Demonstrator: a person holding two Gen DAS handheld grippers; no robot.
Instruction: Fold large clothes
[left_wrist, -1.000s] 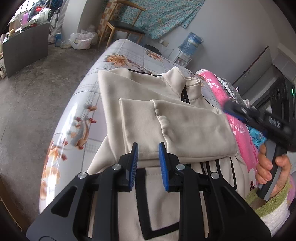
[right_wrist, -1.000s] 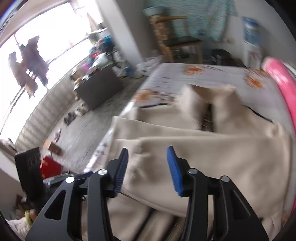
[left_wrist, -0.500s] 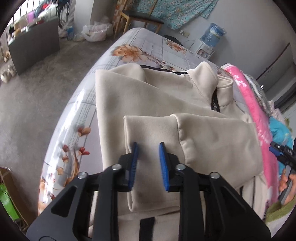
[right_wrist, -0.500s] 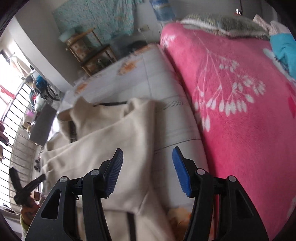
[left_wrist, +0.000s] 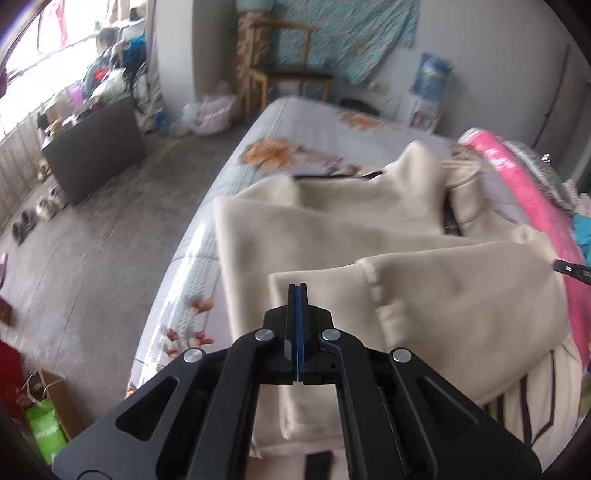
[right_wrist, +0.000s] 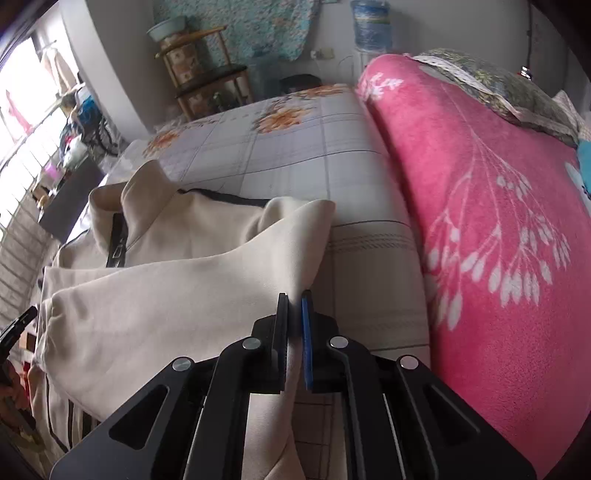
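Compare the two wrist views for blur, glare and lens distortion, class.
Left wrist view: motion-blurred throughout, window blown out at upper left, the bed bowed by the fisheye. Right wrist view: sharper, the pink blanket and beige jacket crisp, glare only at the left-edge window, corners vignetted black.

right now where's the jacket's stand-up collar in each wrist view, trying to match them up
Left wrist: the collar stands upper right of centre, beyond the folded sleeve, above the left tool.
Right wrist: the collar sits at left, well above and left of the right tool.
Shared landmark: the pink blanket beside the jacket in both.
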